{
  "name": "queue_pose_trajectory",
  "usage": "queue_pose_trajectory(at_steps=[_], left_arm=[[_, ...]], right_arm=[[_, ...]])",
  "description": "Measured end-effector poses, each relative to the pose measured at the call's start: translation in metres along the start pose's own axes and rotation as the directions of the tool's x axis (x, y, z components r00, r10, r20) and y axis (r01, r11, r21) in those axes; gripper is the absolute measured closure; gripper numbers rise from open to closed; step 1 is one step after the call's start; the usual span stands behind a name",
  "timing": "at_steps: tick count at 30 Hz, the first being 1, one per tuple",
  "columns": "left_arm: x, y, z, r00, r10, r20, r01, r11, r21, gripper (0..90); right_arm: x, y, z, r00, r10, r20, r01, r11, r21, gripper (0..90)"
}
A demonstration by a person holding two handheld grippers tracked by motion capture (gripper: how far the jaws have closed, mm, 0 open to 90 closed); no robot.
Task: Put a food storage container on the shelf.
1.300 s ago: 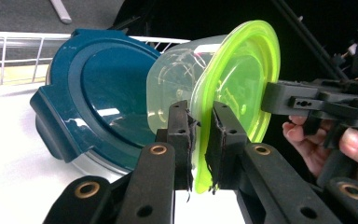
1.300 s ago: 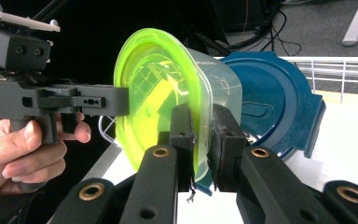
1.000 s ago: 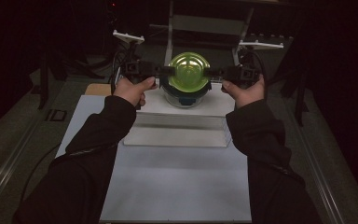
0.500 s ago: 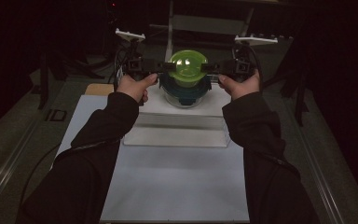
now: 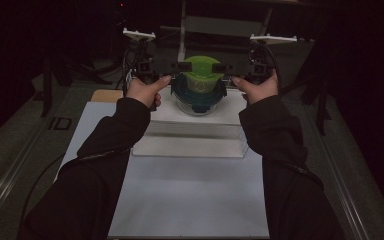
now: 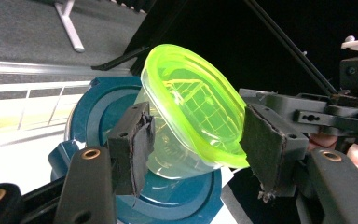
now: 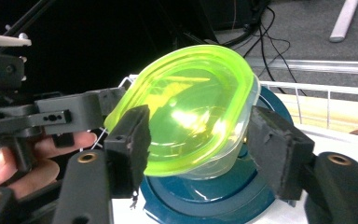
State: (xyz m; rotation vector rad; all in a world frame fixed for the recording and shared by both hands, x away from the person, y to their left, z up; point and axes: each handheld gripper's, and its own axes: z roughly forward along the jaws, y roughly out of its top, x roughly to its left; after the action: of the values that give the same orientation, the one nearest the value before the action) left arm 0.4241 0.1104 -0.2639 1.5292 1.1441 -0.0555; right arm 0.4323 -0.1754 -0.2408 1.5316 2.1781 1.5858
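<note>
the green-lidded tub (image 6: 193, 121) hides much of the blue lid (image 6: 93, 105) beneath; the bottom edge crops that lid.

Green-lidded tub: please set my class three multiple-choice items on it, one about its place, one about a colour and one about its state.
1. Where is the green-lidded tub?
A. In a sink
B. Right over a blue lid
C. Inside a drawer

2. What colour is the tub's body under its lid?
A. Black
B. Red
C. Clear

3. How does the tub sit?
A. Tilted, lid on
B. Level, lid off
C. Upside down

Answers:
1 B: both gripper views show the blue lid directly beneath it.
2 C: the left gripper view shows the blue lid through the tub's wall.
3 A: the green lid slants steeply in both gripper views and covers the rim.
</note>
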Motion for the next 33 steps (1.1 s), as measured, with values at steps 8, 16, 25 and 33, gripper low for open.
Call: queue_pose_trajectory(at_steps=[8, 16, 25, 33], left_arm=[[-0.007, -0.014, -0.016, 0.9910, 0.092, 0.097, -0.087, 0.9950, -0.050, 31.1], [-0.013, -0.032, -0.028, 0.9763, 0.159, 0.147, -0.154, 0.9872, -0.040, 16.5], [-0.012, -0.058, -0.039, 0.9588, 0.236, 0.158, -0.233, 0.9717, -0.040, 13.7], [-0.013, -0.084, -0.038, 0.9394, 0.302, 0.163, -0.302, 0.9529, -0.023, 13.7]], right_arm=[[0.009, -0.006, -0.014, 0.9974, -0.065, -0.030, 0.065, 0.998, -0.019, 23.8], [0.015, -0.021, -0.022, 0.9938, -0.086, -0.071, 0.083, 0.996, -0.035, 21.6], [0.010, -0.053, -0.024, 0.9901, -0.103, -0.096, 0.101, 0.995, -0.022, 21.5], [0.006, -0.084, -0.030, 0.9862, -0.129, -0.104, 0.128, 0.992, -0.023, 21.0]])
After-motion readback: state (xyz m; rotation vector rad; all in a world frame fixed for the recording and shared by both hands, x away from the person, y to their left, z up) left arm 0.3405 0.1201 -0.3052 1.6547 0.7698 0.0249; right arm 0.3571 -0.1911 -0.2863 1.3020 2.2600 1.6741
